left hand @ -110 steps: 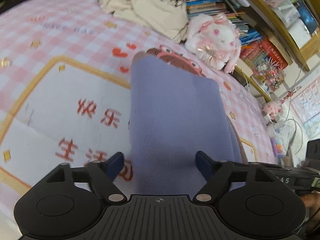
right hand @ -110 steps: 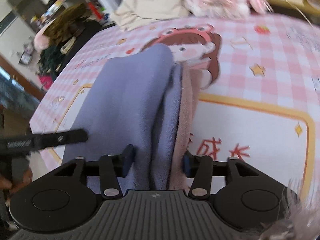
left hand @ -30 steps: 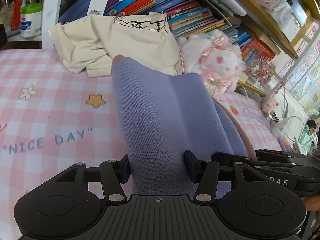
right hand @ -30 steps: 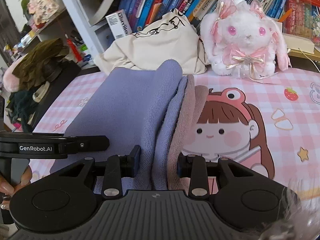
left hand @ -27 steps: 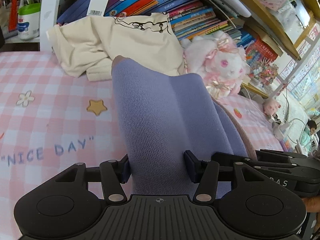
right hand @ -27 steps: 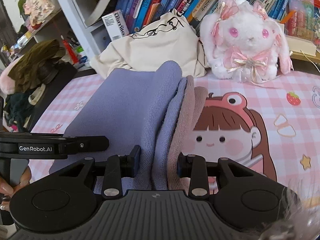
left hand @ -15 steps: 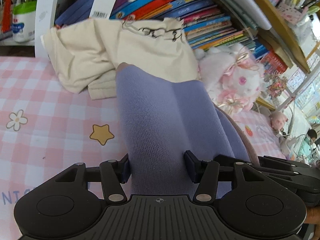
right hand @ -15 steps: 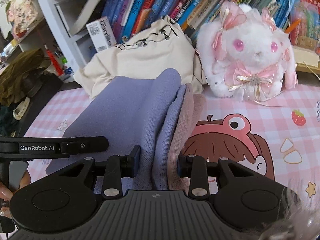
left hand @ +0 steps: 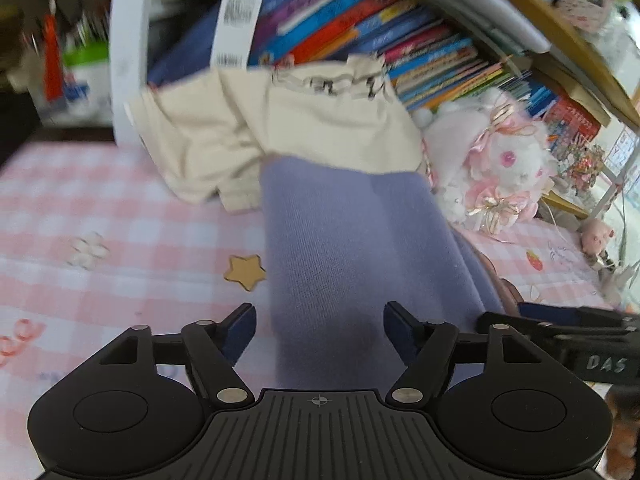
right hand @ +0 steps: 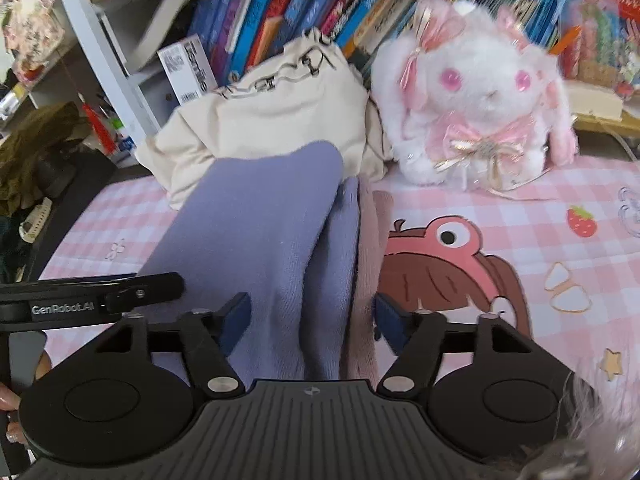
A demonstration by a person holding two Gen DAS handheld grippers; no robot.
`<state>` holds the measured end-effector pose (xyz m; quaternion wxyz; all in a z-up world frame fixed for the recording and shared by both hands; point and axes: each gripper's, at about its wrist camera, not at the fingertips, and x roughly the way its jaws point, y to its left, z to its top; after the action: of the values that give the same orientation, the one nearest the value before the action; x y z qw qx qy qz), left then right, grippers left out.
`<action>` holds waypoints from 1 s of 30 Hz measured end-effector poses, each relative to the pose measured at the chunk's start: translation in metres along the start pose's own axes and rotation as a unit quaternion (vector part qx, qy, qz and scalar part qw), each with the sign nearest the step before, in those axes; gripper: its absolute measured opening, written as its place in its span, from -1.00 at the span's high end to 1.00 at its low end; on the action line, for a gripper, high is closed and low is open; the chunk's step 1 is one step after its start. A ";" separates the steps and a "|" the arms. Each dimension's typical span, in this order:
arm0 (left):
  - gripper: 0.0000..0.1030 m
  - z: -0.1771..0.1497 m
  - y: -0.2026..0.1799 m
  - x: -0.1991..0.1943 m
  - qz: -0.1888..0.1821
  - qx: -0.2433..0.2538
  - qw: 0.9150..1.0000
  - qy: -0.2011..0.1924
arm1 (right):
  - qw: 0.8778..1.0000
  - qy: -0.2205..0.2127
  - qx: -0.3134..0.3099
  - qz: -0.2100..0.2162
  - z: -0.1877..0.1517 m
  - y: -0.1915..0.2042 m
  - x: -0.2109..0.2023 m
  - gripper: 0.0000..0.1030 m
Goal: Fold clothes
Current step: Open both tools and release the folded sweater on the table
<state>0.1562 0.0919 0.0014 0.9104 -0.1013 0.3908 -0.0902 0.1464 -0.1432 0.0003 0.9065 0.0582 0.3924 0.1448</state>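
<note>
Both grippers, left (left hand: pixel 318 330) and right (right hand: pixel 312 318), spread apart around folded purple garment (left hand: pixel 352 248); its far edge meets cream shirt (right hand: pixel 272 120), plush rabbit (right hand: pixel 480 104) beside, bookshelf (right hand: pixel 280 12) behind.

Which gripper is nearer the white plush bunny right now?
Right. The right gripper sits at the folded purple garment with the plush bunny just ahead to its right; the left gripper is farther, across the garment.
</note>
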 end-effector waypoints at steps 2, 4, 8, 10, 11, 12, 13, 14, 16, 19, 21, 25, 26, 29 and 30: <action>-0.60 -0.009 -0.005 -0.018 0.013 0.015 0.999 -0.026 | 1.000 -0.012 -0.006 -0.006 -0.006 0.000 -0.014 -0.46; -0.69 -0.020 -0.011 -0.034 0.027 0.026 0.998 -0.045 | 1.000 -0.023 -0.012 -0.011 -0.011 -0.001 -0.027 -0.59; -0.80 -0.046 -0.022 -0.060 0.061 0.044 0.995 -0.065 | 0.999 -0.032 -0.024 -0.035 -0.035 -0.001 -0.052 -0.78; -0.81 -0.060 -0.027 -0.069 0.075 0.046 0.994 -0.065 | 0.998 -0.031 -0.030 -0.050 -0.051 -0.001 -0.063 -0.89; -0.82 -0.067 -0.029 -0.073 0.081 0.046 0.993 -0.066 | 0.997 -0.031 -0.033 -0.058 -0.058 -0.001 -0.069 -0.89; -0.83 -0.074 -0.031 -0.077 0.086 0.046 0.993 -0.066 | 0.997 -0.031 -0.035 -0.066 -0.066 -0.001 -0.074 -0.90; -0.87 -0.082 -0.033 -0.081 0.091 0.048 0.993 -0.065 | 0.996 -0.030 -0.036 -0.073 -0.074 0.000 -0.079 -0.90; -0.88 -0.088 -0.035 -0.084 0.094 0.052 0.992 -0.064 | 0.996 -0.028 -0.033 -0.081 -0.081 0.000 -0.081 -0.91; -0.88 -0.101 -0.039 -0.089 0.107 0.061 0.991 -0.059 | 0.995 -0.025 -0.028 -0.095 -0.096 0.002 -0.087 -0.93; -0.89 -0.119 -0.045 -0.094 0.120 0.068 0.989 -0.047 | 0.994 -0.021 -0.028 -0.108 -0.110 0.004 -0.092 -0.94; -0.89 -0.126 -0.047 -0.095 0.119 0.077 0.989 -0.039 | 0.993 -0.019 -0.028 -0.114 -0.117 0.006 -0.095 -0.94; -0.90 -0.135 -0.049 -0.094 0.128 0.087 0.988 -0.028 | 0.992 -0.018 -0.027 -0.124 -0.129 0.008 -0.100 -0.96; -0.91 -0.136 -0.048 -0.094 0.131 0.085 0.987 -0.029 | 0.992 -0.017 -0.027 -0.125 -0.129 0.008 -0.100 -0.96; -0.96 -0.138 -0.047 -0.096 0.133 0.078 0.988 -0.029 | 0.992 -0.010 -0.033 -0.122 -0.132 0.011 -0.098 -0.96; -0.96 -0.138 -0.047 -0.096 0.134 0.077 0.988 -0.028 | 0.992 -0.009 -0.035 -0.120 -0.133 0.012 -0.098 -0.96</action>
<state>-0.0136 0.0541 -0.0135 0.9300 0.0197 0.3669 0.0054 -0.0168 -0.1633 -0.0201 0.9222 -0.0202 0.3833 0.0478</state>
